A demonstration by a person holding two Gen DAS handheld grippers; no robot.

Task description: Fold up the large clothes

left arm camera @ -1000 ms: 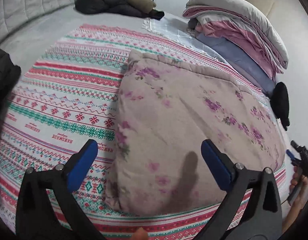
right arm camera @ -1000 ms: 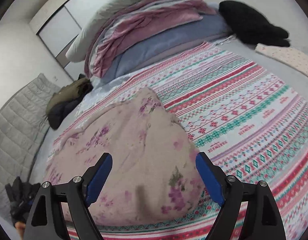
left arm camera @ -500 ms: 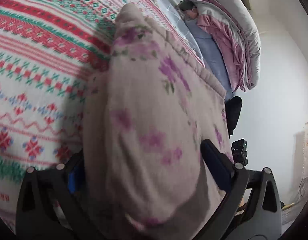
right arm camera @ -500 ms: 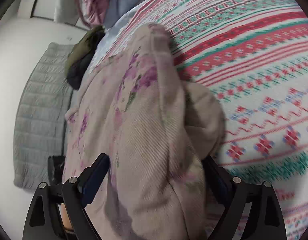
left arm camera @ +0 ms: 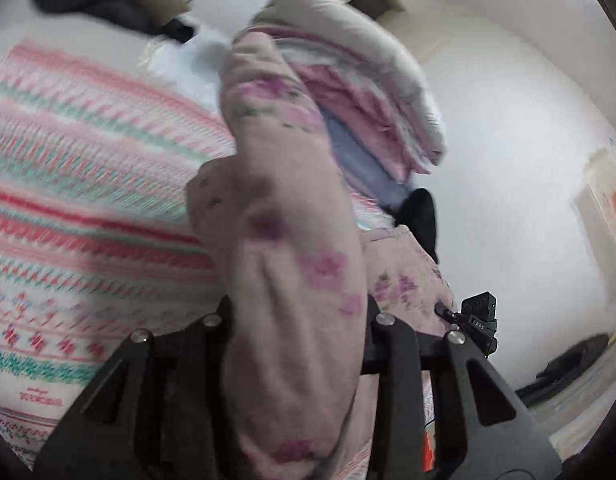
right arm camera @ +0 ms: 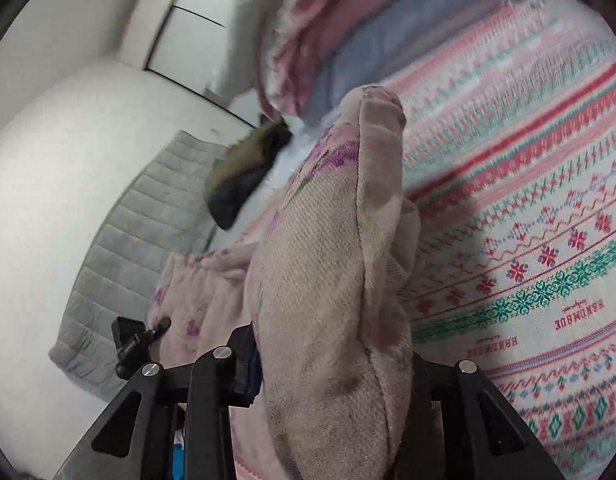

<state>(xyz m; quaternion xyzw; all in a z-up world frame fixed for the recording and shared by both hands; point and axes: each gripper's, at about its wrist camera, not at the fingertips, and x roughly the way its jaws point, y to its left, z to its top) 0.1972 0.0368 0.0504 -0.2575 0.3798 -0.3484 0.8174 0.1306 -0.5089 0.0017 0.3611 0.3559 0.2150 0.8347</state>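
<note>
A thick pink padded garment with purple flowers [left arm camera: 291,264] bulges up between the jaws of my left gripper [left arm camera: 295,320], which are closing and squeeze a fold of it from both sides. In the right wrist view the same flowered garment [right arm camera: 332,280] rises as a tall fold, and my right gripper [right arm camera: 332,364] is closing with its jaws pressed into it. Each gripper holds one end of the garment's near edge, lifted off the patterned bedspread [left arm camera: 87,184]. The pads are mostly buried in cloth. The other gripper [left arm camera: 478,314] shows at the right of the left wrist view.
A patterned red, green and white bedspread [right arm camera: 528,220] covers the bed. Folded pink, grey and blue bedding [left arm camera: 360,92] is stacked at the far side. A dark and olive jacket [right arm camera: 243,172] lies by the grey quilted headboard [right arm camera: 119,248]. A black item [left arm camera: 422,216] sits at the bed's edge.
Both grippers went from wide open above the flat garment to pushed onto its near edge, then closed on a fold each and lifted it. The views tilted up toward the far wall.
</note>
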